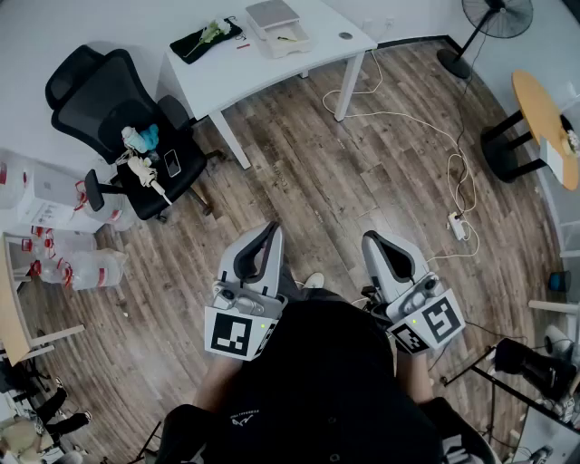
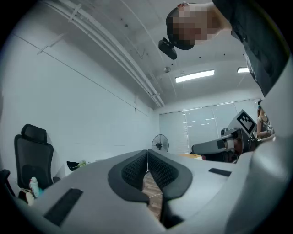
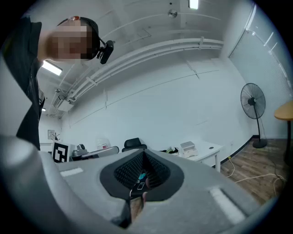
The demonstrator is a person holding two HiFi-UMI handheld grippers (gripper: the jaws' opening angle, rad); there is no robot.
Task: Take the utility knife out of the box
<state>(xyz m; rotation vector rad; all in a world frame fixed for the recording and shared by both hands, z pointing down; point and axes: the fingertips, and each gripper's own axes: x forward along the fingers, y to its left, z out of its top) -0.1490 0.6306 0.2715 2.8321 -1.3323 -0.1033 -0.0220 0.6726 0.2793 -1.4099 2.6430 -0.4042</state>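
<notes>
Left gripper [image 1: 272, 228]: held level at the person's waist, jaws closed tip to tip, nothing between them. Right gripper [image 1: 370, 237]: level beside it, jaws likewise meeting at the tips and empty; through the slit below its tips only distant things on the chair show. Marker cubes sit at the rear of both, against the person's black shirt [image 1: 326, 381]. Floor [image 1: 344, 172]: wood-look planks, bare between the grippers and the furniture. White table [image 1: 304, 63]: far ahead, well apart from both grippers. On it, a white box [image 1: 288, 41] near the far edge, with a flat grey piece lying on it; the utility knife cannot be made out in any view. Just beside the box, a black cloth [image 1: 207, 38] with a green-and-white item on it. Black office chair [image 1: 109, 100]: left of the table, its seat carrying small toys [image 1: 140, 149] and a phone [image 1: 171, 163]. Clear plastic bottles [image 1: 86, 267]: on the floor at far left. Power strip [image 1: 459, 225]: on the floor to the right, with a white cable [image 1: 408, 116] running back under the table. Standing fan [image 1: 494, 20]: far right corner. Round wooden table [image 1: 544, 109]: right edge. Room: plain white walls, and a ceiling with strip lights [image 2: 194, 76].
</notes>
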